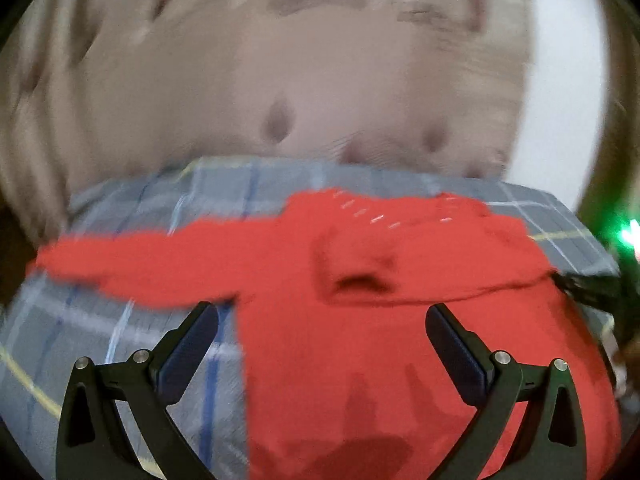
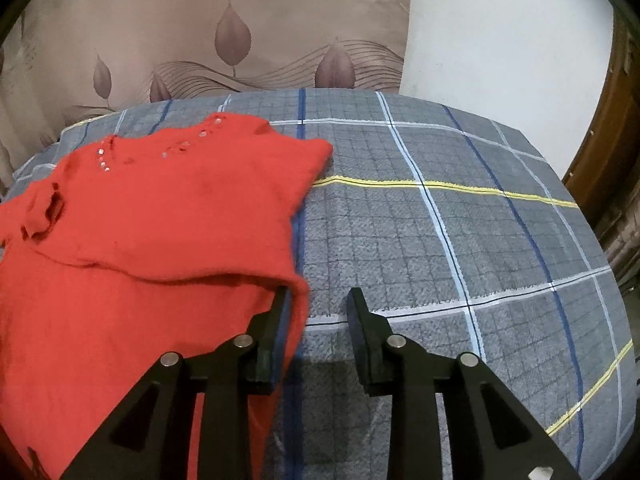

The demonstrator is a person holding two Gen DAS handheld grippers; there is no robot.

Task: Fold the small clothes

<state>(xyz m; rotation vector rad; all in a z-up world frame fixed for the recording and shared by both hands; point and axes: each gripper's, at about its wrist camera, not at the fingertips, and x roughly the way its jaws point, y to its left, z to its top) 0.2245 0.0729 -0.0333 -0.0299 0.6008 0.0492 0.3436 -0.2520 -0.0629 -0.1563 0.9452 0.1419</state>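
Both grippers (image 1: pixel 322 322) (image 2: pixel 318 308) gaping, 0 cloth pinched. Take sweater (image 2: pixel 160 208) sleeve at bedspread (image 2: pixel 440 240) left edge; fold inward flat.

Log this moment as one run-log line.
garment: red sweater on plaid sheet, one side folded over, one sleeve spread | left claw: open above it | right claw: open at its edge

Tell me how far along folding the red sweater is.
Partly done: the red sweater lies on the plaid cloth with one side already folded over its body. In hand: nothing; the left tongs and right tongs stand open. Left: the outstretched sleeve and the final fold.
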